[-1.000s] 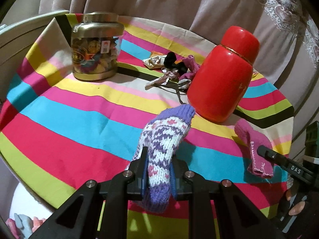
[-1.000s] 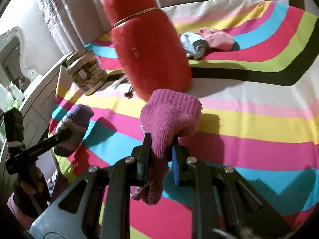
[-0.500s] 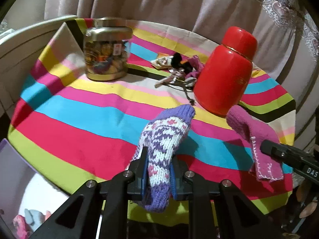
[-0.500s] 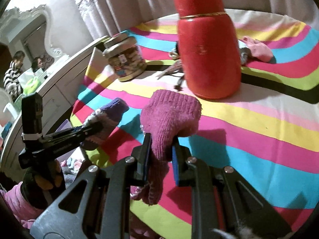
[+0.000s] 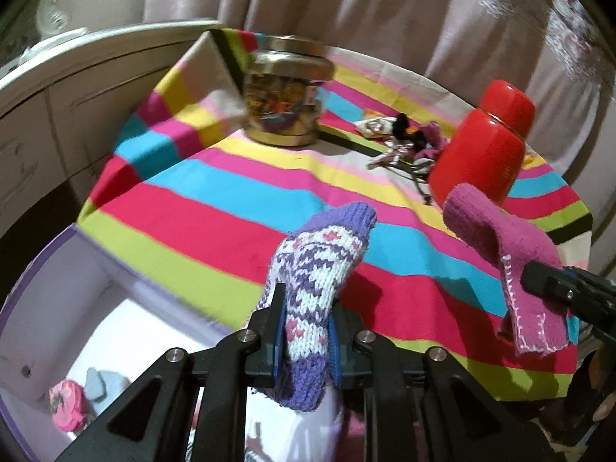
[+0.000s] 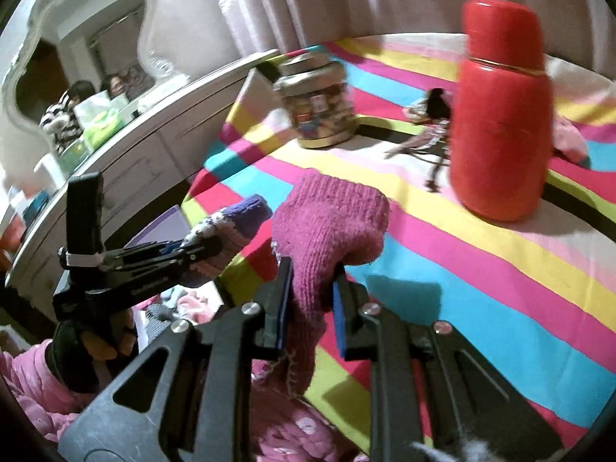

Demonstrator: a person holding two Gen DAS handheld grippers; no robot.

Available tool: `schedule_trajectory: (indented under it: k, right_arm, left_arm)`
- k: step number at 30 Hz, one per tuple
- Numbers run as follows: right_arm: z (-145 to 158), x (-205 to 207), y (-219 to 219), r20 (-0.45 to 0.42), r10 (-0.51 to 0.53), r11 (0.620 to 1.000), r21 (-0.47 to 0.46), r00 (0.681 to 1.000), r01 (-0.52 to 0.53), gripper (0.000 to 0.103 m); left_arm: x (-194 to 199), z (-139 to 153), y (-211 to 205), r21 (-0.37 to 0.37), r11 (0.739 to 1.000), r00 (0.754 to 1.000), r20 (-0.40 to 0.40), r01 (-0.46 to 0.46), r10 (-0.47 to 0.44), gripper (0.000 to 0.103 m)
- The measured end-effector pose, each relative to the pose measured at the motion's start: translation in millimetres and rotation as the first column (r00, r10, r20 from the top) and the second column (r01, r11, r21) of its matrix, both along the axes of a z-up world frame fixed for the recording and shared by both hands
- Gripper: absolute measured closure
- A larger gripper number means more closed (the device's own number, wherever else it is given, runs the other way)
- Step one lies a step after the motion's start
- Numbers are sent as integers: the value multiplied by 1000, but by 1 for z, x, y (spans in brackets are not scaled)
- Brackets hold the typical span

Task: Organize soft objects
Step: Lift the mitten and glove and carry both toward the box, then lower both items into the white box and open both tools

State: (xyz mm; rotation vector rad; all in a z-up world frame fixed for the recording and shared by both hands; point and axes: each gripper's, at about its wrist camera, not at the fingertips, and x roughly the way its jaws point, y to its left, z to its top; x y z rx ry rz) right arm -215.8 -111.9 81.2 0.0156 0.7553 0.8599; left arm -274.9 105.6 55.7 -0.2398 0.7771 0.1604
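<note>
The left gripper [image 5: 306, 333] is closed on the purple patterned sock [image 5: 315, 269]; both blue pads are pressed against the knit, the toe end is held up and forward, and the cuff hangs below the fingers. The sock is carried in the air at the near edge of the striped tablecloth [image 5: 215, 208], partly above the open purple-rimmed box [image 5: 57, 265] seen below that edge; small soft items [image 5: 67, 404] are seen lying inside the box, too blurred to identify.

The right gripper [image 6: 310, 300] is closed on the magenta sock [image 6: 331, 227]; its pads are clamped on the middle of the fabric, the toe is raised, and the cuff with pale stitching droops beneath. This sock is held clear of the cloth, near the near edge and just to the right of the purple patterned sock; the two socks are apart.

On the tablecloth, the red flask [image 6: 500, 115] is stood upright toward the far right edge; the glass jar [image 5: 285, 96] with a gold lid is stood near the far left edge; a cluster of small dark and pink items [image 5: 408, 142] is lain between jar and flask. A white cabinet [image 6: 127, 169] is seen beyond the left edge.
</note>
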Motion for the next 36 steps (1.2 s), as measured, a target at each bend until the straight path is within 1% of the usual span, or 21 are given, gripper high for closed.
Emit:
schedule_trajectory:
  k: [6, 10, 14, 15, 18, 19, 20, 21, 23, 24, 25, 26, 27, 28, 29, 30, 31, 33, 34, 35, 36]
  right_arm:
    - [9, -18, 40, 36, 128, 991, -29, 991, -127, 79]
    - [10, -31, 69, 45, 219, 975, -46, 975, -217, 79]
    - [5, -49, 97, 40, 317, 947, -72, 948, -314, 79]
    - [3, -54, 105, 39, 342, 938, -80, 939, -339, 79]
    - [0, -68, 127, 26, 416, 907, -92, 909, -412, 79]
    - [-2, -73, 133, 17, 441, 894, -90, 897, -438, 79]
    - [-4, -77, 141, 1, 471, 879, -83, 882, -470, 79]
    - [-6, -82, 149, -17, 503, 861, -72, 864, -503, 76]
    - [-10, -90, 159, -26, 539, 838, -80, 842, -539, 59]
    - [-11, -92, 162, -19, 540, 837, -90, 841, -540, 43]
    - [-11, -93, 162, -7, 538, 839, -96, 843, -536, 35]
    - [-10, -92, 158, 1, 529, 845, -91, 848, -527, 35]
    - [-9, -88, 154, 1, 513, 856, -78, 858, -512, 35]
    - [-8, -80, 147, -3, 488, 871, -57, 873, -487, 35]
    - [-8, -70, 137, -14, 451, 892, -26, 892, -451, 35]
    - [-9, -60, 127, -28, 416, 909, 2, 909, -416, 35]
    - [-11, -48, 115, -49, 372, 928, 31, 927, -371, 35]
    - [-19, -22, 86, -101, 261, 964, 75, 960, -254, 35]
    - [-24, -8, 68, -123, 195, 979, 86, 973, -186, 35]
    - [-28, 1, 54, -135, 149, 986, 91, 980, -137, 35]
    - [-32, 11, 37, -147, 93, 992, 95, 985, -79, 35]
  left_arm:
    - [-28, -2, 32, -8, 995, 995, -10, -96, 96, 84]
    - [-54, -5, 60, -12, 981, 981, -24, -192, 192, 84]
    - [-78, -12, 82, 18, 958, 958, -35, -285, 286, 84]
    - [-84, -15, 88, 37, 950, 949, -45, -311, 312, 84]
    - [-99, -23, 104, 49, 925, 923, -71, -376, 378, 83]
    - [-102, -24, 109, 55, 912, 909, -80, -406, 409, 80]
    - [-104, -25, 112, 66, 898, 894, -85, -435, 439, 74]
    - [-107, -25, 117, 89, 874, 870, -87, -478, 485, 69]
    - [-112, -20, 124, 125, 834, 832, -82, -538, 549, 44]
    - [-113, -16, 126, 142, 814, 815, -69, -563, 575, 39]
    - [-115, -11, 127, 154, 800, 805, -48, -580, 592, 32]
    - [-117, -4, 126, 160, 786, 796, -5, -597, 606, 28]
    - [-117, -2, 126, 156, 784, 795, 14, -601, 607, 26]
    - [-115, 3, 125, 143, 788, 798, 36, -599, 601, 23]
    - [-110, 6, 122, 126, 801, 810, 49, -585, 584, 22]
    - [-102, 9, 116, 112, 821, 829, 56, -559, 557, 22]
    - [-92, 11, 111, 107, 841, 847, 58, -531, 528, 22]
    - [-67, 10, 94, 86, 895, 899, 41, -437, 435, 21]
    - [-57, 9, 88, 77, 915, 918, 30, -396, 395, 21]
    - [-37, 8, 77, 61, 942, 944, 13, -329, 329, 21]
    - [-23, 7, 66, 45, 962, 963, 3, -270, 271, 21]
